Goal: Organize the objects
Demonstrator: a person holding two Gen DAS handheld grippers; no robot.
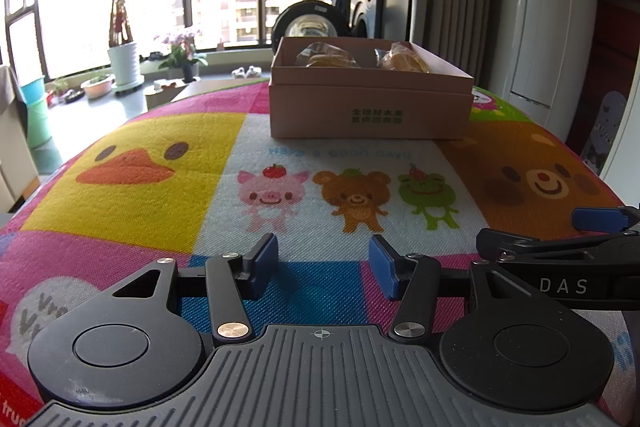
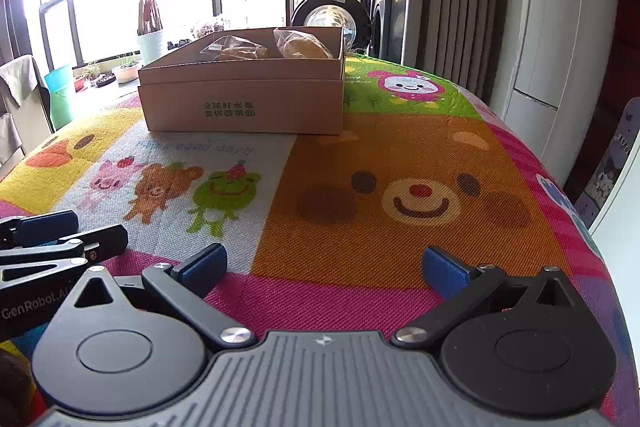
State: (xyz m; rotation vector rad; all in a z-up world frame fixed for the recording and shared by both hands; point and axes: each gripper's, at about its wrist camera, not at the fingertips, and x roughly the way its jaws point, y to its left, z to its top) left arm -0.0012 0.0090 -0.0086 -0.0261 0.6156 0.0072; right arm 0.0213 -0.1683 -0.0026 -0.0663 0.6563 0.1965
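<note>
Left gripper (image 1: 323,269): sits at the bottom centre of the left wrist view; its jaws stand moderately apart with only the mat showing between the blue pads, and they hold nothing.
Right gripper (image 2: 324,269): sits at the bottom centre of the right wrist view; its jaws are spread wide, wider than the left pair, and they hold nothing.
Grippers side by side: in the left wrist view part of the right gripper enters at the lower right edge; in the right wrist view part of the left gripper enters at the lower left edge. Each is cut off by the frame.
Mat (image 1: 132,147): a bright cartoon-animal cloth covers the surface under both grippers; whether the pads touch it cannot be told.
Box (image 1: 370,107): an open cardboard box stands on the mat in the upper middle of the left wrist view, well apart from both grippers. In the right wrist view it (image 2: 244,107) sits upper left of centre.
Wrapped pastries (image 1: 326,55): two clear-wrapped baked items lie inside the box, one left and one right; the box wall hides their lower parts, and what exactly they are is hard to make out.
Background: a potted plant (image 1: 120,27) stands by the bright window at the upper left; glare washes out detail there.
</note>
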